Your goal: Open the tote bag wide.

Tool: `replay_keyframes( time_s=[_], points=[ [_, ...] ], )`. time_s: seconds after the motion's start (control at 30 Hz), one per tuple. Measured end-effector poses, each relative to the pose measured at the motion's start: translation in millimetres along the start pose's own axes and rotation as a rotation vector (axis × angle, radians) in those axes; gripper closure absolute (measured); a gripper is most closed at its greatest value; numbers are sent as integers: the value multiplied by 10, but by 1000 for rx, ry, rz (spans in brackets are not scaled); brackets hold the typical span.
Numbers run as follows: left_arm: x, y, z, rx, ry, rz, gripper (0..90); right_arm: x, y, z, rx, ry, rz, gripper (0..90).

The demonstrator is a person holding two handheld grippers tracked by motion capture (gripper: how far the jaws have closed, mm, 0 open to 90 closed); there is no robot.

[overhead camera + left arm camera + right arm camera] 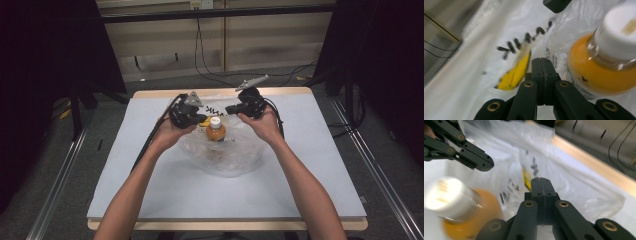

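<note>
The right gripper (541, 181) has its black jaws pressed together over a clear plastic bag (564, 172) with black and yellow print. The blurred orange bottle (466, 212), white-capped, lies at lower left; the left gripper (482, 163) reaches in above it. The table's wooden edge (599, 167) runs behind.

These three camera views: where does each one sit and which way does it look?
High view: above the person's side, looking forward and down at the table; both forearms show.
Left gripper view: rides the left tool, its jaws together, facing the orange bottle.
Right gripper view: rides the right tool, facing the plastic bag.
Both gripper views share bottle and bag.
</note>
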State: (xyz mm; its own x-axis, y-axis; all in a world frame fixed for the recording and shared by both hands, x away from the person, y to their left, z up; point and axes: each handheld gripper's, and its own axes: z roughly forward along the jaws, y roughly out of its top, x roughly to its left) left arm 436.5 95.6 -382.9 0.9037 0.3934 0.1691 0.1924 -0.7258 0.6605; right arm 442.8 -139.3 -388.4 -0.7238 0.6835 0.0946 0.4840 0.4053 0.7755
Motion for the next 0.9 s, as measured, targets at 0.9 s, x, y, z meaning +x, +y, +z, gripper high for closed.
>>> replay_keyframes(
  time_s=[0.9],
  points=[
    [47, -864, 301, 217, -120, -95, 900, -48, -801, 273, 324, 17, -62, 900]
  ],
)
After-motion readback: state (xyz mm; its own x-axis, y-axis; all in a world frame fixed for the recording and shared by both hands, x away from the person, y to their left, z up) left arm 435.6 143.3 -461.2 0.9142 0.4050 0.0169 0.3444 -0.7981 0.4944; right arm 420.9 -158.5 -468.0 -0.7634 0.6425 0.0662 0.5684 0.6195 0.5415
